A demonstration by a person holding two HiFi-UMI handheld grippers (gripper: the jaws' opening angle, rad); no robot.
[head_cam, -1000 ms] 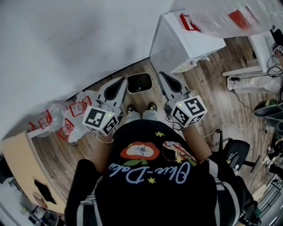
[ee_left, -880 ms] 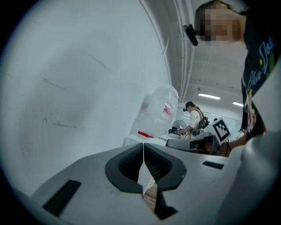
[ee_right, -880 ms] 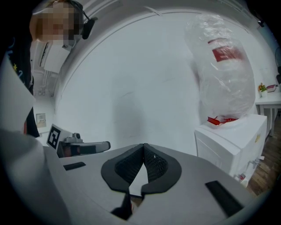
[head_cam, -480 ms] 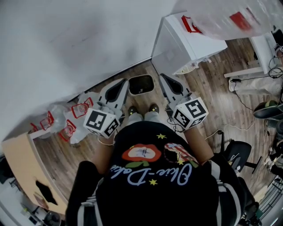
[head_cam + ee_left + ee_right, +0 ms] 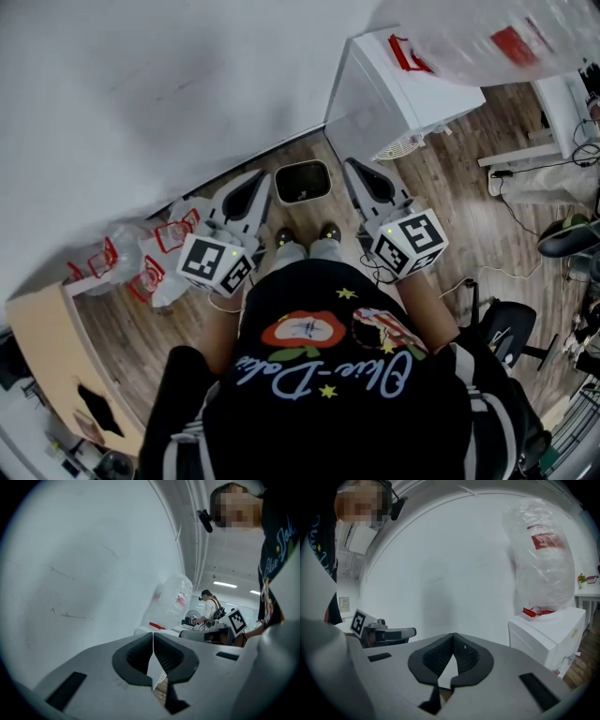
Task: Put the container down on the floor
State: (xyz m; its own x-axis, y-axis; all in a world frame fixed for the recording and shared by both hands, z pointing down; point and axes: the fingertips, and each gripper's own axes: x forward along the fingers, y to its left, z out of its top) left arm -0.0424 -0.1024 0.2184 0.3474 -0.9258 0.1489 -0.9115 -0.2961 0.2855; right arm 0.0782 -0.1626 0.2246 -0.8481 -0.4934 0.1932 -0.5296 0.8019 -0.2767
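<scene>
The container (image 5: 302, 183) sits on the floor (image 5: 450, 187), centre frame: placed, I judge. My left hand-held gripper (image 5: 259, 179) and right hand-held gripper (image 5: 352, 167) flank it, closed, empty.

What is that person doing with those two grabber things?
A person stands by a white wall with a gripper in each hand. The small dark container sits on the wooden floor, just ahead of their shoes. From above it shows between the two grippers. The left gripper and the right gripper both have their jaws shut with nothing in them, so neither holds the container. The putting-down looks done.
</scene>
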